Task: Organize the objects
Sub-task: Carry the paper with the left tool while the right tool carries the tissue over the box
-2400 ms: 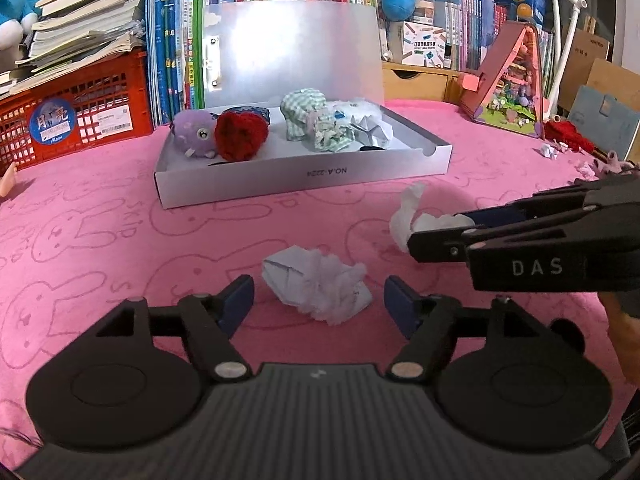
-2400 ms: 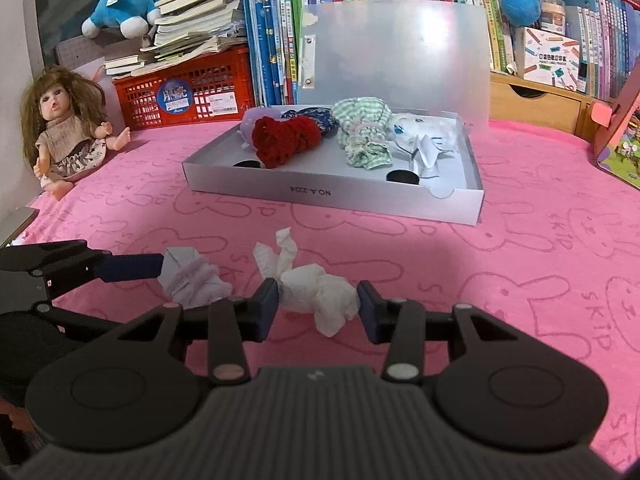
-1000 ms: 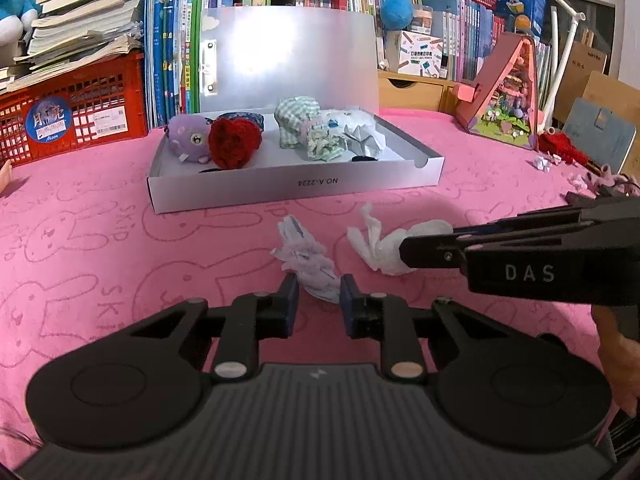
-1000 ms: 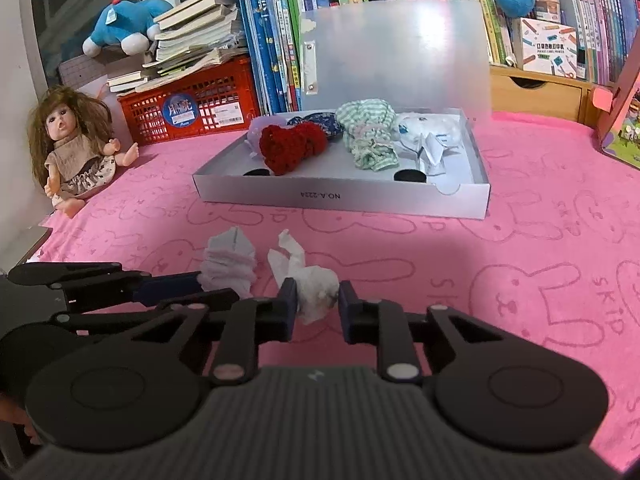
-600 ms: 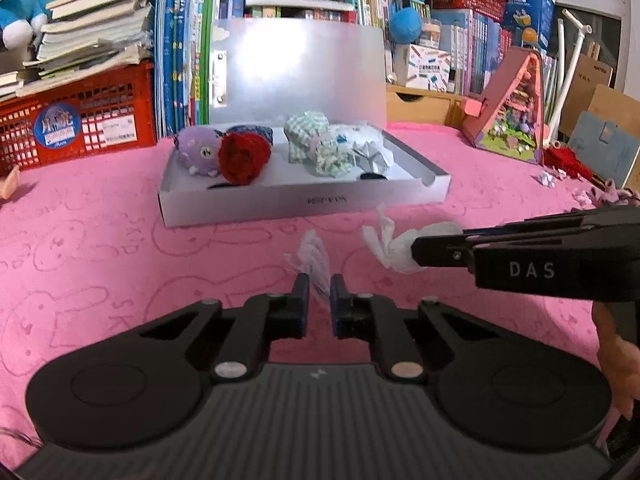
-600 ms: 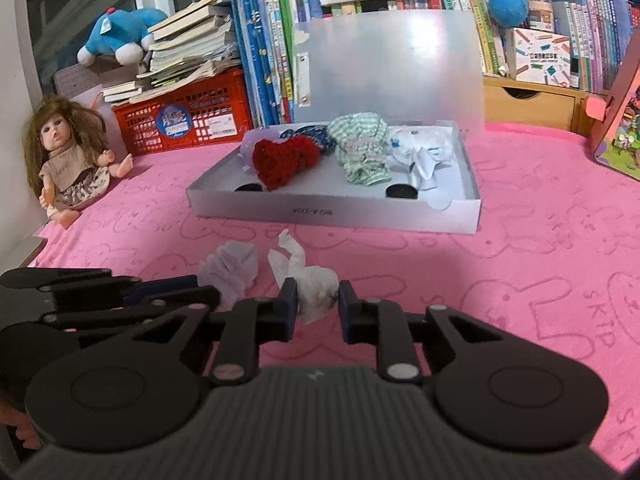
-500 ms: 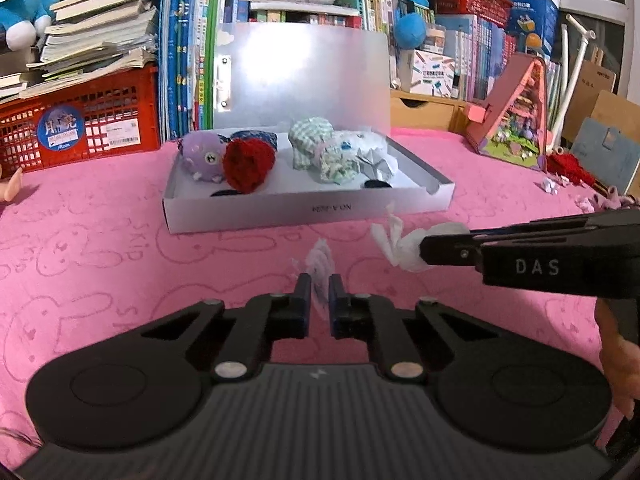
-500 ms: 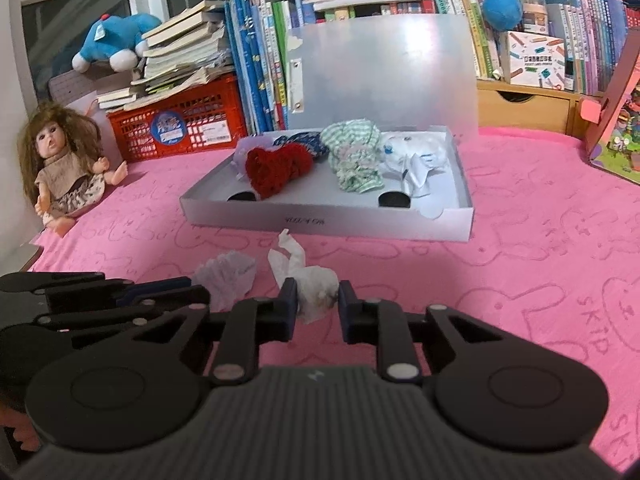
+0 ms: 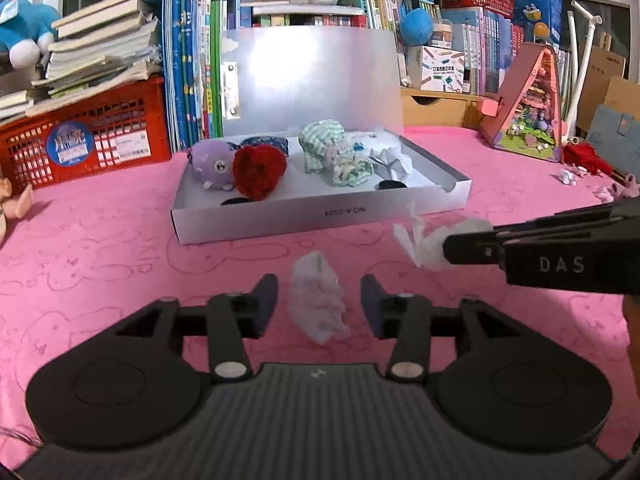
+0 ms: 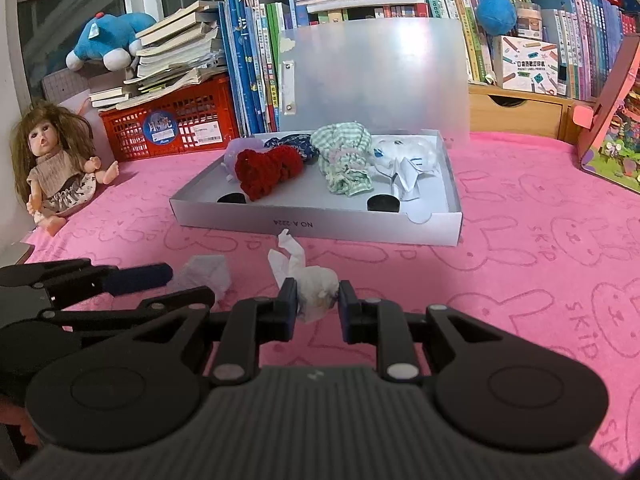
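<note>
Left tissue (image 9: 318, 304): crumpled, between the opening jaws of the left gripper (image 9: 319, 300), pads clear of it.
Right tissue (image 10: 316, 286): pinched by the right gripper (image 10: 318, 300).
Box (image 10: 320, 226): open, already holds several soft items.
Left to do: both tissues remain outside, near the box's front edge.

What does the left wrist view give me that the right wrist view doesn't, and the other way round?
Only the left wrist view shows the purple plush clearly in the white box, and the pink toy house.

Only the right wrist view shows the doll sitting on the pink cloth, and the right gripper shut on its white wad.

Both show the box's red yarn, the green checked cloth, and the left gripper, jaws opening, pads clear of the loose wad.
</note>
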